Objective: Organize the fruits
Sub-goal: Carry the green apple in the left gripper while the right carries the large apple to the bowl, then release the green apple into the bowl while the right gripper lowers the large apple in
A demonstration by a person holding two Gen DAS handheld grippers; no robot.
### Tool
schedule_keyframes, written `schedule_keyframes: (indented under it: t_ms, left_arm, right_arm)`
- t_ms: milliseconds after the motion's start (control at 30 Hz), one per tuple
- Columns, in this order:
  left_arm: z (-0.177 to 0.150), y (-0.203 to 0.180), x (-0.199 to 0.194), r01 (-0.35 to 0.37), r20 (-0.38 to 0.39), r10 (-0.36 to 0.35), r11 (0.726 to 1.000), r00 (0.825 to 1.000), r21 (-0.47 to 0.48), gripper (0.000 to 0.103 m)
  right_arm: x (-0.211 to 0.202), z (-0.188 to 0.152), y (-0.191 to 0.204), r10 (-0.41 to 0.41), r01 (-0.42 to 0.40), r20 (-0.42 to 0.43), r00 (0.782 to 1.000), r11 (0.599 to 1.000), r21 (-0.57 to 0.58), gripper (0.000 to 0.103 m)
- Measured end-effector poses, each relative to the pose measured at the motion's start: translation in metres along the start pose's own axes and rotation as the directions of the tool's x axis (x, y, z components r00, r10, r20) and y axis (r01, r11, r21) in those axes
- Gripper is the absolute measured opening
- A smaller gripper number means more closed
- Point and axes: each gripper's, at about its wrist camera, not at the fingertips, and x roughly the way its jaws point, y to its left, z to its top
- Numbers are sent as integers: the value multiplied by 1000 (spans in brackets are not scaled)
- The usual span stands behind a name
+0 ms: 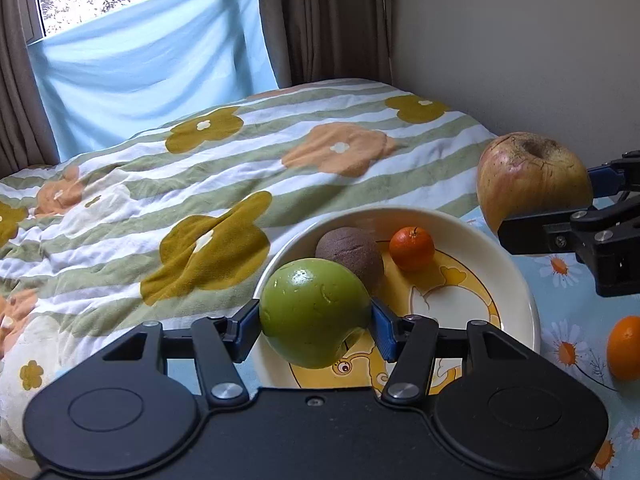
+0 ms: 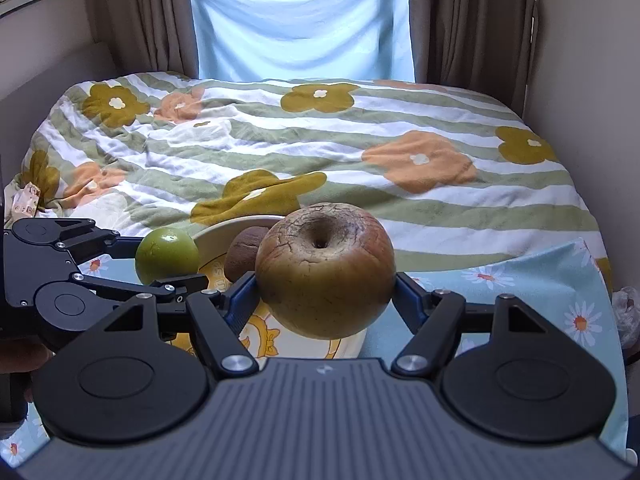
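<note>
From the left wrist camera, the left gripper (image 1: 316, 326) squeezes a green apple (image 1: 315, 312) between its two blue pads, one on each side. The apple hangs over the near left rim of a cream plate (image 1: 516, 276) with a yellow cartoon picture on it. No words can be read anywhere. Two fruits lie on the plate: one brown kiwi (image 1: 350, 254) just behind the green apple, and one small tangerine (image 1: 412, 249) near it, not touching. The right part of the plate is bare. At the right, the right gripper (image 1: 560, 204) holds one big reddish-brown apple (image 1: 532, 178) above the plate's far right edge. One orange (image 1: 625, 348) sits on the daisy cloth (image 1: 568, 344), off the plate, at the picture's edge.

From the right wrist camera, the right gripper (image 2: 326, 280) pinches the big apple (image 2: 325, 270) from both sides, over the plate (image 2: 224, 236). The left gripper (image 2: 160, 276) reaches in from the left with the green apple (image 2: 167, 255). The kiwi (image 2: 244, 256) peeks out between the two apples. A flowered, striped blanket (image 2: 320, 152) fills the bed behind.
</note>
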Motion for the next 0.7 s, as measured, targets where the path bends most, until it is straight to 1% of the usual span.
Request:
schedule_keyframes:
  t_ms: [267, 300, 333, 367, 400, 433, 533, 700]
  left_arm:
    - [0, -6, 21, 7, -23, -6, 999, 1000, 52, 62]
    - [0, -6, 21, 9, -19, -8, 998, 1000, 55, 64]
    - [0, -7, 20, 9, -6, -9, 998, 1000, 58, 74]
    - [0, -8, 18, 5, 11, -5, 998, 1000, 58, 82]
    - [1, -8, 15, 2, 25, -3, 998, 1000, 55, 95]
    - [2, -7, 12, 1, 39, -3, 999, 999, 48, 100]
    - [6, -5, 4, 11, 46, -12, 1000, 999, 24, 100]
    - [6, 3, -17, -16, 56, 17, 1000, 998, -12, 100]
  right_arm:
    - [8, -1, -5, -17, 18, -14, 1000, 1000, 13, 87]
    - [9, 0, -5, -18, 18, -15, 1000, 1000, 13, 87]
    - [9, 1, -5, -17, 18, -14, 1000, 1000, 13, 87]
    - [8, 1, -5, -17, 17, -13, 1000, 1000, 12, 87]
    - [8, 2, -6, -17, 17, -11, 1000, 1000, 11, 87]
    - [7, 3, -5, -17, 17, -10, 1000, 1000, 9, 87]
    - [7, 4, -7, -9, 9, -9, 1000, 1000, 1, 87]
    - [3, 6, -7, 11, -12, -11, 1000, 1000, -22, 87]
